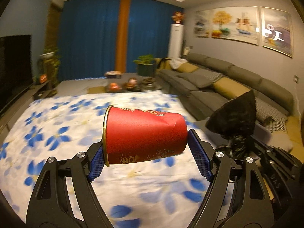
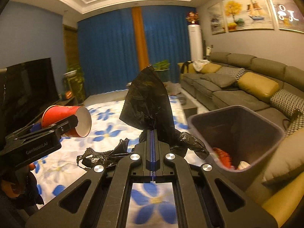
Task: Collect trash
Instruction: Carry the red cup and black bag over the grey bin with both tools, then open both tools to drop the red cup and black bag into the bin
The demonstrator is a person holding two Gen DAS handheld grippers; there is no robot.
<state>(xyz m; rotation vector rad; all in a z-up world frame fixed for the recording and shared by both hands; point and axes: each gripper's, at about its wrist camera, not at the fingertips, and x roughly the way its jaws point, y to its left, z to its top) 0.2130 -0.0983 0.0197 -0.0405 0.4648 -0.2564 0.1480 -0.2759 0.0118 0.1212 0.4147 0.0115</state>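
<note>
A red paper cup (image 1: 144, 134) lies sideways between the blue pads of my left gripper (image 1: 150, 156), which is shut on it from rim to base, above the flowered cloth. The right wrist view shows the same cup (image 2: 66, 120) at the left, its white inside facing right. My right gripper (image 2: 153, 138) is shut on a black plastic bag (image 2: 148, 102) that stands up in a crumpled peak above the fingers. The bag (image 1: 233, 117) also shows at the right of the left wrist view. A dark grey bin (image 2: 237, 133) stands at the right with red and white trash inside.
A white cloth with blue flowers (image 1: 76, 129) covers the table below both grippers. A grey sofa (image 2: 247, 87) with yellow cushions runs along the right wall. A dark TV (image 2: 28, 87) stands at the left. Small objects (image 1: 131, 83) sit beyond the table's far end.
</note>
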